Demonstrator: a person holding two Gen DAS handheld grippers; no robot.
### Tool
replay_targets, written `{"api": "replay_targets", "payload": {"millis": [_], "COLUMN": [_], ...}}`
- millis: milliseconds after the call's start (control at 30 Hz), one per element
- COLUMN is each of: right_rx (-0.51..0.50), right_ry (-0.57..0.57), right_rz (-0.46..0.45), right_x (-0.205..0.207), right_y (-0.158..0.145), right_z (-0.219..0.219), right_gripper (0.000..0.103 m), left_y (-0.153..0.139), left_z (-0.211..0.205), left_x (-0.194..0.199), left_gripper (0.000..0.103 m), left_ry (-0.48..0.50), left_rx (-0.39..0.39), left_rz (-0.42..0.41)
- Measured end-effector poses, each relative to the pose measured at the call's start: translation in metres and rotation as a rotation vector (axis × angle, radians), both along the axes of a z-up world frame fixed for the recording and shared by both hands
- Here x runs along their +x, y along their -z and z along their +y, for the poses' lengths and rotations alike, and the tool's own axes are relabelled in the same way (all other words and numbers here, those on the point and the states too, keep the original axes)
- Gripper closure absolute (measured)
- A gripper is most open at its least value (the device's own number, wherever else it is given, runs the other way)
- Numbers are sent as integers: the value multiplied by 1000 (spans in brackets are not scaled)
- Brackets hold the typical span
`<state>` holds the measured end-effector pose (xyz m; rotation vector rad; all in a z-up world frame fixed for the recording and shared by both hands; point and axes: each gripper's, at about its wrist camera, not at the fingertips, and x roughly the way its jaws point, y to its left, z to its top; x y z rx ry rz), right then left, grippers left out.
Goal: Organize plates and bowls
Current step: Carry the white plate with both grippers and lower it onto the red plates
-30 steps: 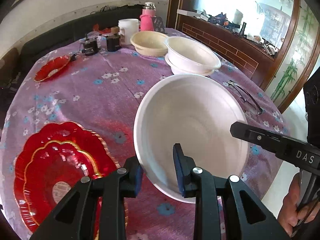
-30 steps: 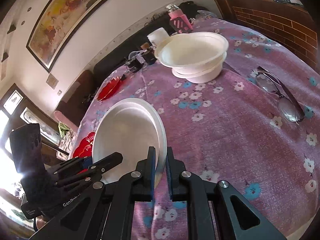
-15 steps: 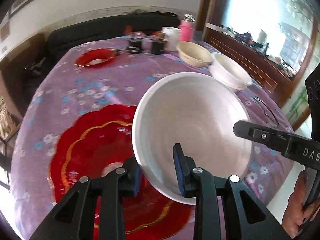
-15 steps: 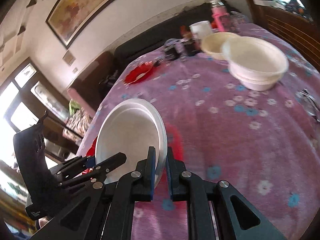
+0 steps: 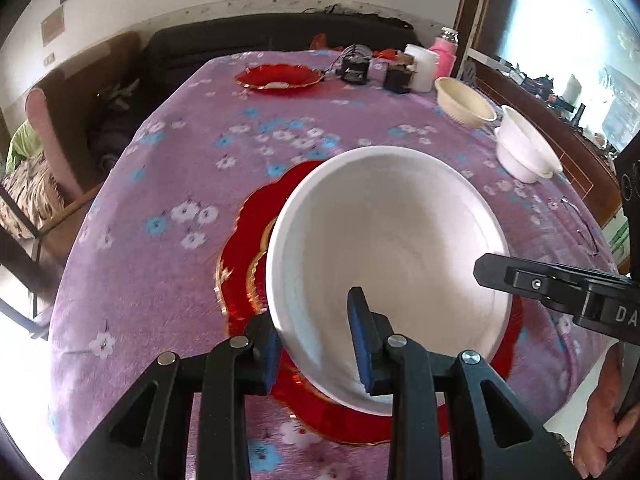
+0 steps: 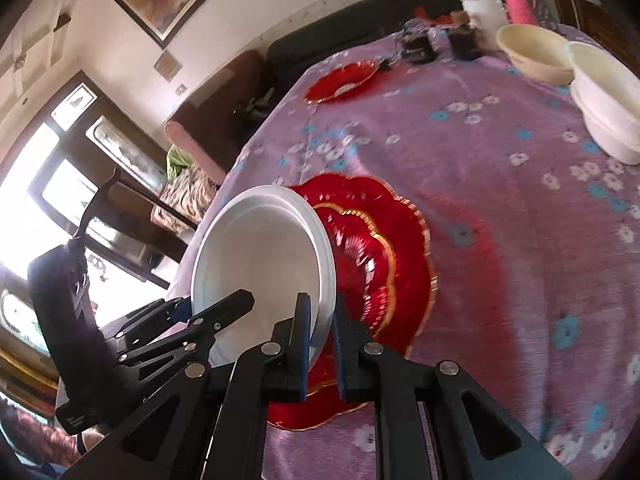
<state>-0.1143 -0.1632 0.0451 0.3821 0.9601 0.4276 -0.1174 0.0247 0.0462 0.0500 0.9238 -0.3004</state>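
**White plate in transit over the red stack; sorting partly done**

The round desk (image 5: 168,184) under its purple flowered cloth is carrying everything. Nearest the cameras, the stack of two scalloped red glass plates with gold rims (image 6: 372,248) is lying flat; the big round white plate (image 5: 384,248) is hanging tilted just above it, not yet resting on it as far as I can judge. The left gripper (image 5: 316,340) is pinching the plate's near rim, jaws closed on it; the right gripper (image 6: 320,336) is clamping the opposite edge, jaws nearly together on the thin rim.

Judged done: two white bowls (image 5: 524,156) are sitting nested at the far right, and the two large red plates are already stacked.

Judged left: the cream plastic bowl (image 5: 464,102) is standing alone just beside the white pair; the small red glass dish (image 5: 280,76) is lying well apart at the far side. The white plate is awaiting a resting place.
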Motion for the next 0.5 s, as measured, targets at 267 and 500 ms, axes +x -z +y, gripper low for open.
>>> {"api": "replay_targets", "payload": {"millis": [267, 500], "right_rx": [-20, -30], "right_ry": [2, 21], "right_rz": [44, 33], "right_x": [5, 1], "right_y": [16, 15], "right_z": [10, 7], "right_gripper": [91, 91], "left_y": [7, 7], "left_z": [6, 7], "left_x": [3, 2], "left_gripper": [75, 74], "left_ry": [-4, -6], "left_rx": [-1, -1], "left_rz": [2, 1]}}
